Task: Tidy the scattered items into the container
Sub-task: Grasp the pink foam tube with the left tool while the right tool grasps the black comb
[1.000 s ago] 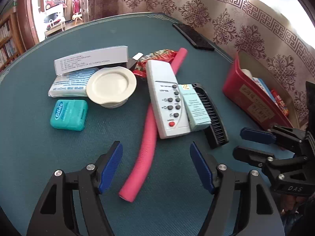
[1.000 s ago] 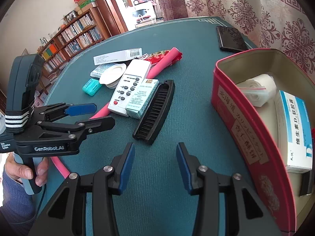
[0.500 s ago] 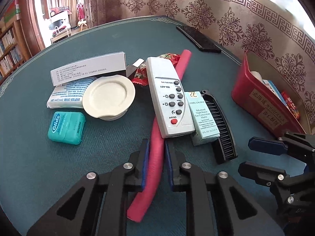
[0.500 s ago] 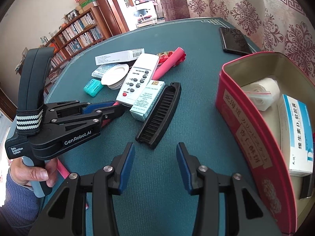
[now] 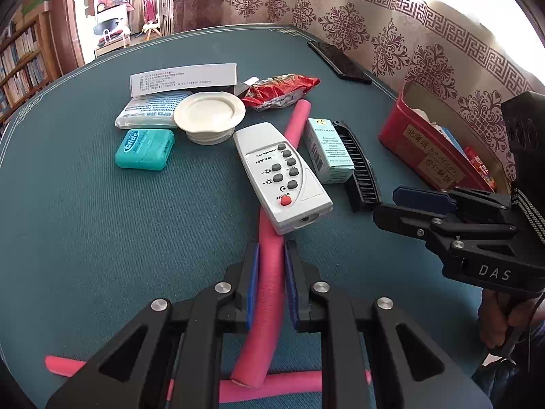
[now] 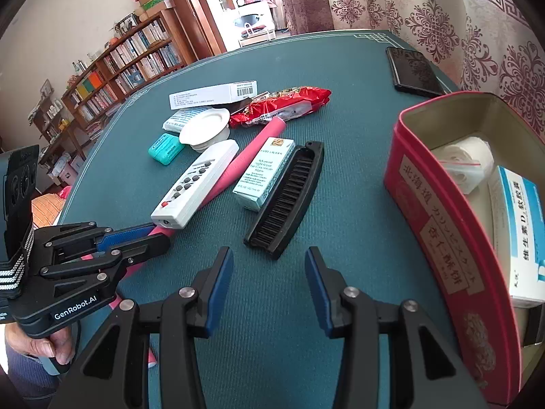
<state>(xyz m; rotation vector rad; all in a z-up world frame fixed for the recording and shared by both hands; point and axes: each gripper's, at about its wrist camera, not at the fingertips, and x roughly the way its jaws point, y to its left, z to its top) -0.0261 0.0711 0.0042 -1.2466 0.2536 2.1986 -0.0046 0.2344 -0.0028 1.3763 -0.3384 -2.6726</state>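
Left gripper (image 5: 270, 281): fingers clamped on pink tube (image 5: 272, 248), which runs ahead under the remote (image 5: 281, 173) on the worktop (image 5: 102, 211). Right gripper (image 6: 269, 286): fingers spread, nothing between, brush (image 6: 287, 197) just ahead. Red tin (image 6: 442, 225) right of them, holding a box (image 6: 521, 231) and roll (image 6: 466, 156).

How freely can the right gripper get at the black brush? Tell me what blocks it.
Probably yes. The right gripper is open and points at the brush, with only bare table between them. The small box lies along the brush's far side, so a wide grab could catch it too.
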